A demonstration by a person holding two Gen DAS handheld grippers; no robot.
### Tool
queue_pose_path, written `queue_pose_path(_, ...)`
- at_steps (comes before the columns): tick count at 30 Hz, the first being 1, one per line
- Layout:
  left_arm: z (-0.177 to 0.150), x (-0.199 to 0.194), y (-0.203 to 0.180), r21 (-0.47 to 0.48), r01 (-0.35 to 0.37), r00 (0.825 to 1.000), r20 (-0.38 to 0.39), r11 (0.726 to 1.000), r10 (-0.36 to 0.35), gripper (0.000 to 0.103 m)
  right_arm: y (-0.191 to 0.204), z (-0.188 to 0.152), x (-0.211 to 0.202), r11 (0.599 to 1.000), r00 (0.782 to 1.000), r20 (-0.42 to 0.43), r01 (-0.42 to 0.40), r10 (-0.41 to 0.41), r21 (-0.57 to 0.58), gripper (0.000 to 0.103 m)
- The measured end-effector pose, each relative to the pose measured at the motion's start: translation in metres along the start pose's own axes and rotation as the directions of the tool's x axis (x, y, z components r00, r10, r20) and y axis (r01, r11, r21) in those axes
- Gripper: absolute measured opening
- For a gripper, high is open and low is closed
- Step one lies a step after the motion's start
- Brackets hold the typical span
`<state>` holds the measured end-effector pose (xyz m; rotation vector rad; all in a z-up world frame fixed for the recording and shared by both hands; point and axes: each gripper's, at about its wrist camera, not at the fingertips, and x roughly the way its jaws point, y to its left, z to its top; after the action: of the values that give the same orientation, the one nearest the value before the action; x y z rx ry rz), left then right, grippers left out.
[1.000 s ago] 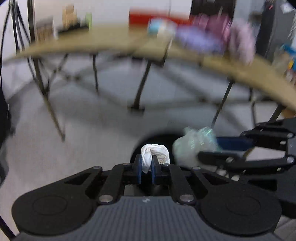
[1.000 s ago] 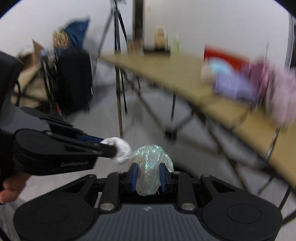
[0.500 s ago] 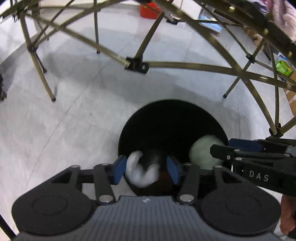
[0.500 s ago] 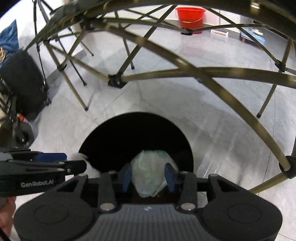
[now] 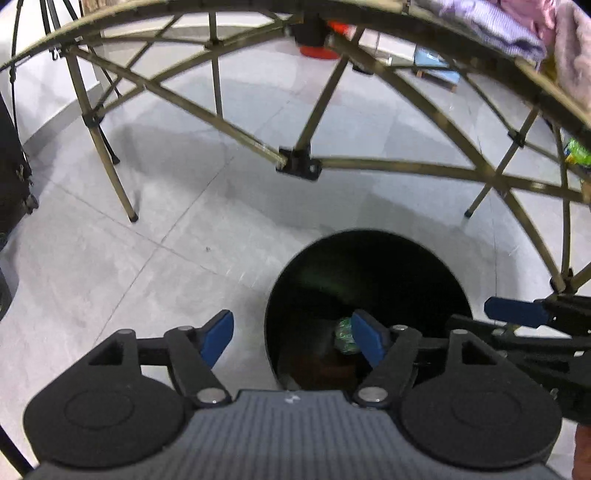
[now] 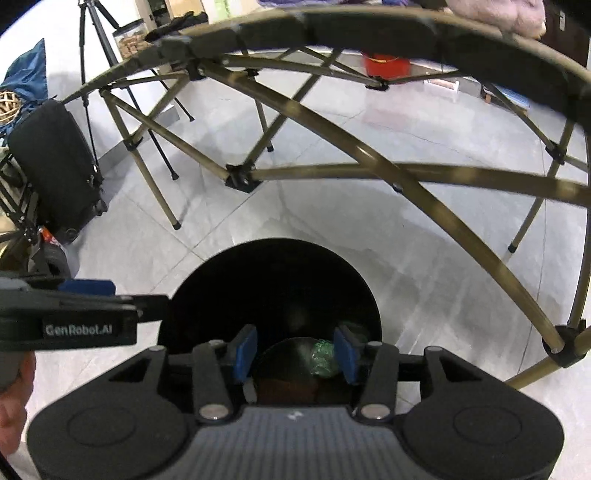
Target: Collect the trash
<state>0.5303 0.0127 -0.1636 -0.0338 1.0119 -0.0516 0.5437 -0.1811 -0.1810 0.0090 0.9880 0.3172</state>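
Observation:
A round black trash bin (image 5: pixel 436 266) stands on the grey floor, also in the right wrist view (image 6: pixel 207 280). A shiny greenish plastic wad (image 5: pixel 343 330) lies deep inside it, seen too in the right wrist view (image 6: pixel 322 356). The white tissue is hidden in the dark bin. My left gripper (image 5: pixel 291 338) is open and empty, above the bin's left rim. My right gripper (image 6: pixel 294 352) is open and empty, directly over the bin's mouth. The right gripper also shows in the left wrist view (image 5: pixel 517 314), the left gripper in the right wrist view (image 6: pixel 86 288).
A folding table's tan crossed legs (image 5: pixel 299 162) stand just behind the bin, also in the right wrist view (image 6: pixel 240 175). A black suitcase (image 6: pixel 55 162) and a tripod (image 6: pixel 99 48) stand at the left. A red bucket (image 6: pixel 386 62) sits far back. Purple and pink cloths (image 5: pixel 517 22) lie on the table.
Both grippers swung down over the bin and opened. The white tissue dropped from the left gripper and the greenish wad from the right gripper into the bin.

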Motion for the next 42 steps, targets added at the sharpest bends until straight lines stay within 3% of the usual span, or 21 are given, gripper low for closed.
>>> queue_pose_path(5,0.011,-0.034,0.003,0.029,-0.008,0.993,0.121,1.000,0.004,0.073,0.019,0.003,-0.028,0.997,0.996,0.089,-0.008,0.014,-0.075,0.045)
queue_pose_path(8,0.015,-0.073,0.006,0.065,0.059,0.963,0.257,0.996,-0.074,0.079,0.036,0.003,-0.064,0.987,0.978,0.191,-0.051,0.080,-0.151,0.045)
queue_pose_path(11,0.017,-0.114,0.009,0.111,0.106,0.896,0.420,0.988,-0.143,0.080,0.052,0.000,-0.105,0.965,0.933,0.339,-0.028,0.120,-0.262,0.046)
queue_pose_path(13,0.018,-0.134,0.008,0.124,0.080,0.836,0.533,0.989,-0.134,0.082,0.058,-0.002,-0.129,0.948,0.882,0.460,0.052,0.104,-0.313,0.046)
queue_pose_path(14,0.019,-0.139,0.007,0.122,0.062,0.815,0.567,0.991,-0.121,0.082,0.058,0.000,-0.139,0.946,0.858,0.507,0.095,0.081,-0.311,0.046)
queue_pose_path(17,0.028,-0.141,0.001,0.091,0.017,0.779,0.623,0.996,-0.071,0.082,0.043,0.017,-0.155,0.962,0.804,0.594,0.161,0.001,-0.219,0.046)
queue_pose_path(20,0.049,-0.131,-0.011,0.058,0.020,0.782,0.621,0.998,-0.052,0.080,0.018,0.046,-0.159,0.985,0.803,0.593,0.146,-0.065,-0.089,0.045)
queue_pose_path(22,0.065,-0.125,-0.018,0.029,0.086,0.796,0.600,0.996,-0.086,0.080,0.004,0.065,-0.158,0.988,0.798,0.594,0.154,-0.108,-0.028,0.044)
queue_pose_path(24,0.078,-0.123,-0.026,0.006,0.138,0.802,0.586,0.990,-0.115,0.077,-0.009,0.081,-0.154,0.975,0.771,0.608,0.222,-0.188,0.019,0.043)
queue_pose_path(25,0.083,-0.123,-0.032,0.000,0.159,0.797,0.590,0.987,-0.128,0.077,-0.015,0.088,-0.150,0.962,0.761,0.602,0.270,-0.241,0.043,0.045)
queue_pose_path(26,0.085,-0.122,-0.036,0.003,0.174,0.791,0.595,0.985,-0.142,0.077,-0.022,0.093,-0.143,0.953,0.763,0.585,0.297,-0.275,0.061,0.046)
queue_pose_path(29,0.085,-0.120,-0.053,0.021,0.203,0.775,0.608,0.979,-0.174,0.077,-0.037,0.101,-0.122,0.954,0.795,0.537,0.290,-0.283,0.074,0.046)
queue_pose_path(30,0.084,-0.117,-0.058,0.028,0.205,0.774,0.608,0.978,-0.180,0.077,-0.041,0.103,-0.114,0.949,0.799,0.523,0.307,-0.295,0.067,0.043)
queue_pose_path(34,0.079,-0.108,-0.072,0.066,0.188,0.782,0.593,0.980,-0.190,0.077,-0.051,0.105,-0.109,0.943,0.808,0.502,0.330,-0.310,0.051,0.014)
queue_pose_path(36,0.071,-0.109,-0.075,0.090,0.166,0.779,0.599,0.982,-0.187,0.077,-0.048,0.103,-0.127,0.940,0.802,0.524,0.341,-0.288,-0.005,0.010)
queue_pose_path(38,0.066,-0.114,-0.077,0.109,0.172,0.773,0.601,0.979,-0.203,0.077,-0.035,0.091,-0.148,0.913,0.789,0.562,0.384,-0.249,-0.134,0.010)
queue_pose_path(39,0.065,-0.117,-0.079,0.114,0.183,0.768,0.604,0.976,-0.214,0.078,-0.025,0.078,-0.158,0.891,0.788,0.575,0.401,-0.217,-0.213,0.010)
queue_pose_path(41,0.062,-0.125,-0.081,0.122,0.215,0.744,0.622,0.969,-0.244,0.080,-0.011,0.060,-0.160,0.810,0.795,0.589,0.437,-0.146,-0.390,0.011)
queue_pose_path(42,0.061,-0.127,-0.082,0.120,0.226,0.735,0.630,0.967,-0.251,0.081,-0.006,0.053,-0.156,0.791,0.816,0.565,0.423,-0.119,-0.443,0.011)
